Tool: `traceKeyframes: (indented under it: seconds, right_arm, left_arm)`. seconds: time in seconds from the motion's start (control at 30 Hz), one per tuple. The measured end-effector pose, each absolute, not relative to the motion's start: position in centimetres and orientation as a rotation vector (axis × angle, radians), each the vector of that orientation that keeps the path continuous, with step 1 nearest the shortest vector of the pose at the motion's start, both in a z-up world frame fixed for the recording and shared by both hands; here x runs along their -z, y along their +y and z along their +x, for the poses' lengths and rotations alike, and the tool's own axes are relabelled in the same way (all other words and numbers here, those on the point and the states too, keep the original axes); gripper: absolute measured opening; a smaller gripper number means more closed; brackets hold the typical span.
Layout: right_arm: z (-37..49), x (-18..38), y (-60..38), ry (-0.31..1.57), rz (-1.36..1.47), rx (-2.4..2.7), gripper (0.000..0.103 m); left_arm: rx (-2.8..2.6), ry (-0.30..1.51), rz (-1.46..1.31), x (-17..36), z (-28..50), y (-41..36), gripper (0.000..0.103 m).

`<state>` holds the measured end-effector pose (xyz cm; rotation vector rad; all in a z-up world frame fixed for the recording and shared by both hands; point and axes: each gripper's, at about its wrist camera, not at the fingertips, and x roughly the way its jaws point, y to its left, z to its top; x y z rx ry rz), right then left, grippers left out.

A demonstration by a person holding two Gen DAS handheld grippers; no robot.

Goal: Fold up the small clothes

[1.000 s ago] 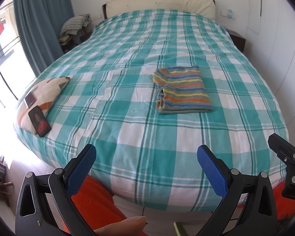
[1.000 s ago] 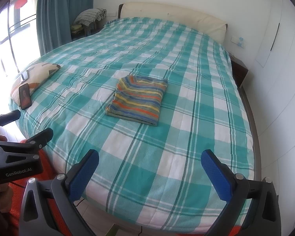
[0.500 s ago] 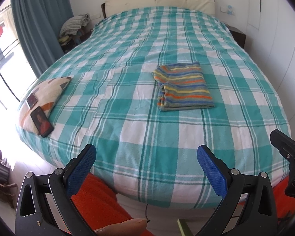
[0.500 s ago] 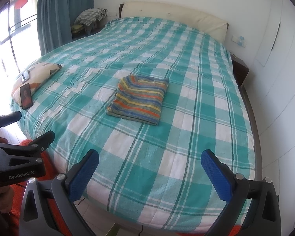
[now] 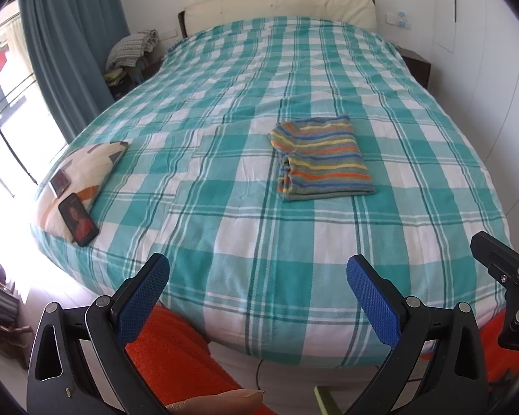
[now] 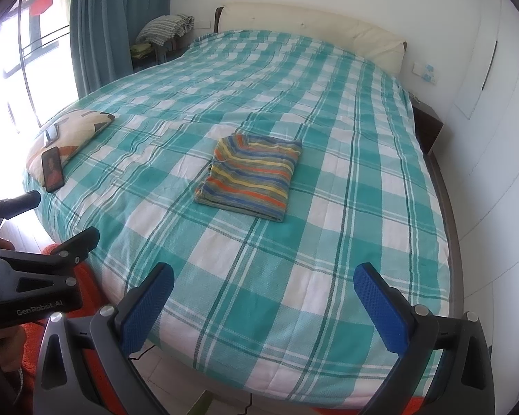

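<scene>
Both the left gripper [image 5: 257, 294] and right gripper [image 6: 263, 297] are hanging spread wide and empty off the bed's foot; the folded striped garment [image 5: 320, 157] is lying mid-bedspread [image 5: 225, 207]. Only the right view is catching the left gripper's "GenRobot.AI" lettering [image 6: 39, 310].

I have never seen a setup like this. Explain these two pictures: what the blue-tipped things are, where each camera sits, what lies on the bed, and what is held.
No robot here: a person holds a handheld gripper in each hand. Each picture comes from a wide-angle camera on one gripper, looking forward between its two blue fingers. One shows the left gripper, the other the right gripper; both are open and hold nothing. On the checked bed lies a folded striped garment. At the bed's left edge sits a small cushion with a phone leaning on it.
</scene>
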<state>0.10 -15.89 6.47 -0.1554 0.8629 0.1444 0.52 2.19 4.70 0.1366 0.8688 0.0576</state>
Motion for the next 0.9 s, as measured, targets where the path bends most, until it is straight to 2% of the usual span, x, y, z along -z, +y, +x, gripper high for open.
traceKeyframes:
  seconds: [0.9]
  right_arm:
    - [-5.4,-10.3,-16.3,0.859,-0.099,-0.238,0.102]
  left_arm:
    - [-0.006,0.901,0.088,-7.3,-3.1,2.5,0.102]
